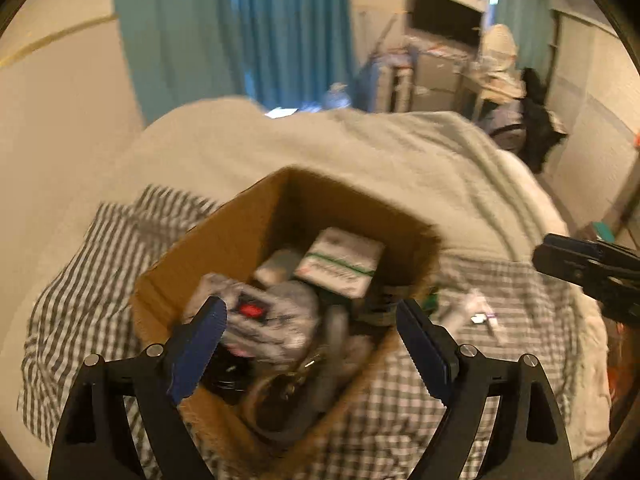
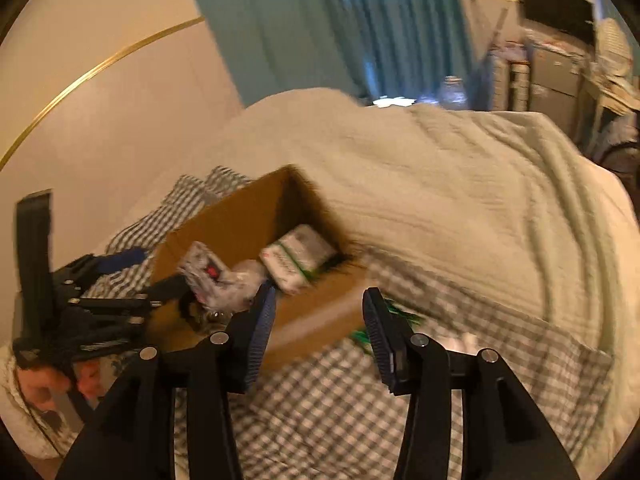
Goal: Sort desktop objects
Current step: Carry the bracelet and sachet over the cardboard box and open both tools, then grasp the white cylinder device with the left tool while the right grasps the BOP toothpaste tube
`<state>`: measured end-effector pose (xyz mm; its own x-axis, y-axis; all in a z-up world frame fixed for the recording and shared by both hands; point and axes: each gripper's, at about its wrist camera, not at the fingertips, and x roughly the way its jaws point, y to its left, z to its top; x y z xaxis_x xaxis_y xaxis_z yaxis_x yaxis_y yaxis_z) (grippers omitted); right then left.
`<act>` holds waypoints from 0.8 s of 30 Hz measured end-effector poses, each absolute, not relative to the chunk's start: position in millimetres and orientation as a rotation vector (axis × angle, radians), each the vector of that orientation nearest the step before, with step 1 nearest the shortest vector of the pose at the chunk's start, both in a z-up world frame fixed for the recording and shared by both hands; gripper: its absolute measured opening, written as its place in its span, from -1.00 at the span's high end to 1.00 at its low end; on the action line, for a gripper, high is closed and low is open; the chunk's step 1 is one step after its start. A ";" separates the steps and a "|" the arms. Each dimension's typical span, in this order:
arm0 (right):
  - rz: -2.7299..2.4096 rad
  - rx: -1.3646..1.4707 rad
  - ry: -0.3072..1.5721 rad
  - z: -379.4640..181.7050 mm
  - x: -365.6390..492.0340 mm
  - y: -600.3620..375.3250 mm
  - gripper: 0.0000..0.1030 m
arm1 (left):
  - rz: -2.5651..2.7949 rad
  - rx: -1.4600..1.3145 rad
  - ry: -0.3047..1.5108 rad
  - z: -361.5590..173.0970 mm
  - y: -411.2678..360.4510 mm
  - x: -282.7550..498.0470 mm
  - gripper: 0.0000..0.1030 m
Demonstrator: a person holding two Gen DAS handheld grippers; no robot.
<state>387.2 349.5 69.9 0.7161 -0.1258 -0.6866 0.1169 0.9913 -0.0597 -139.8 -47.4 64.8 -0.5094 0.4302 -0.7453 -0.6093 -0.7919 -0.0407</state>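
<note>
Nearest to us, the left gripper (image 1: 310,344) hangs over the box (image 1: 224,236), jaws wide apart and holding nothing. The right gripper (image 2: 318,334) is beside the box on the checked cloth (image 2: 340,420), its jaws also open and empty.

The box stands on the bed and already holds things. We count one white carton (image 1: 340,260) with a green stripe, one grey strip (image 1: 260,316) with a red switch, and a tangle of cables below it, too blurred to count. Outside, on the cloth just right of the box, lie one green item (image 2: 394,320) and perhaps two small pale items (image 1: 476,312); we cannot tell what they are.

We judge that the next step is to pick a loose item with the right gripper. It is better to come down straight, close the jaws around the item and not the cloth, then lift clear of the box wall before letting go.

Behind is one pale blanket (image 1: 380,160), then the curtain (image 1: 260,28).
</note>
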 end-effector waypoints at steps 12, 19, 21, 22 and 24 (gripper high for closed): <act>-0.275 0.060 0.797 26.9 320.5 245.2 0.13 | 1.953 -1.017 0.394 3.3 63.7 -75.5 -0.73; -0.298 0.080 0.915 -42.5 327.5 193.0 0.13 | 1.899 -1.019 0.564 -71.7 104.6 -76.2 -0.73; -0.291 0.059 0.934 -57.4 332.8 186.4 0.13 | 1.883 -1.015 0.582 -84.9 112.4 -77.4 -0.73; -0.284 0.048 0.946 -64.5 336.8 183.2 0.13 | 1.870 -1.023 0.579 -91.6 116.6 -80.0 -0.73; -0.272 0.031 0.958 -75.2 341.9 178.1 0.13 | 1.860 -1.033 0.578 -102.0 122.8 -85.6 -0.73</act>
<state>341.9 178.1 -75.2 0.5434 -0.2157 -0.8113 0.2430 0.9655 -0.0939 -85.6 122.8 -102.0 -0.2425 0.4838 -0.8409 -0.8754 -0.4828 -0.0253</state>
